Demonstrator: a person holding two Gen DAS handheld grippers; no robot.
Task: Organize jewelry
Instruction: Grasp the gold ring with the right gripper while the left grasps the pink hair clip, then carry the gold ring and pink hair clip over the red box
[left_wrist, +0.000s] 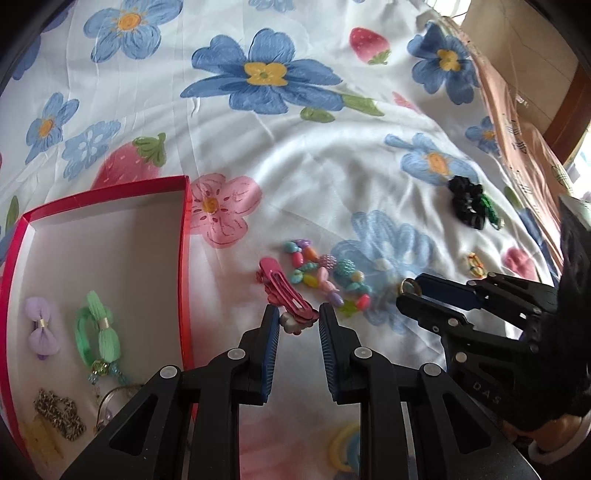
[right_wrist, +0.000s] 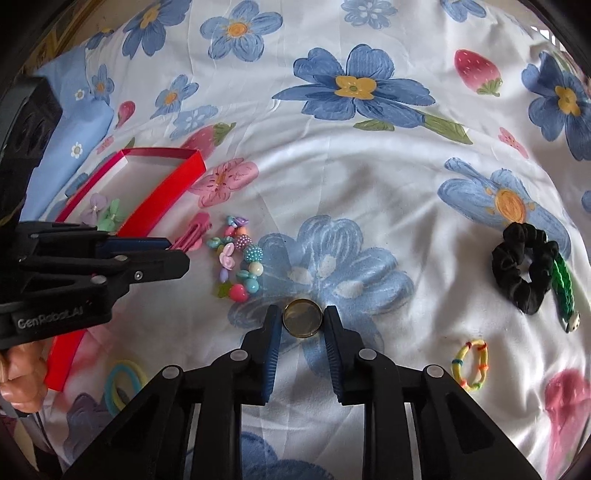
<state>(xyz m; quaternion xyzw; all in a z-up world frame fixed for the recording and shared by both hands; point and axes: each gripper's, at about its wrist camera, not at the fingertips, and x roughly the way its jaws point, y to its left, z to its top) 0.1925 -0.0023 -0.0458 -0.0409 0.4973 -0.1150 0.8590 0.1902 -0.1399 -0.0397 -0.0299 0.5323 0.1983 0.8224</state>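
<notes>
The red box (left_wrist: 183, 258) already holds two bows, a chain and a bracelet — the rest lies on the bedsheet (left_wrist: 314, 155). The left gripper (left_wrist: 298, 321) brackets the pink hair clip (left_wrist: 286, 291), jaws apart; the right gripper (right_wrist: 302, 323) straddles a gold ring (right_wrist: 301, 318), not clamped. Bead bracelet (right_wrist: 236, 262), black scrunchie (right_wrist: 522, 269) and hair ties remain — nothing blocks them.

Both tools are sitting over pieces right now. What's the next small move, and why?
Probably close the right tool on the gold ring. The ring sits between its open fingers, with a small gap on each side, lying on the bedsheet. The left tool is likewise open around the pink hair clip, so it could close next, then both go to the red box.
</notes>
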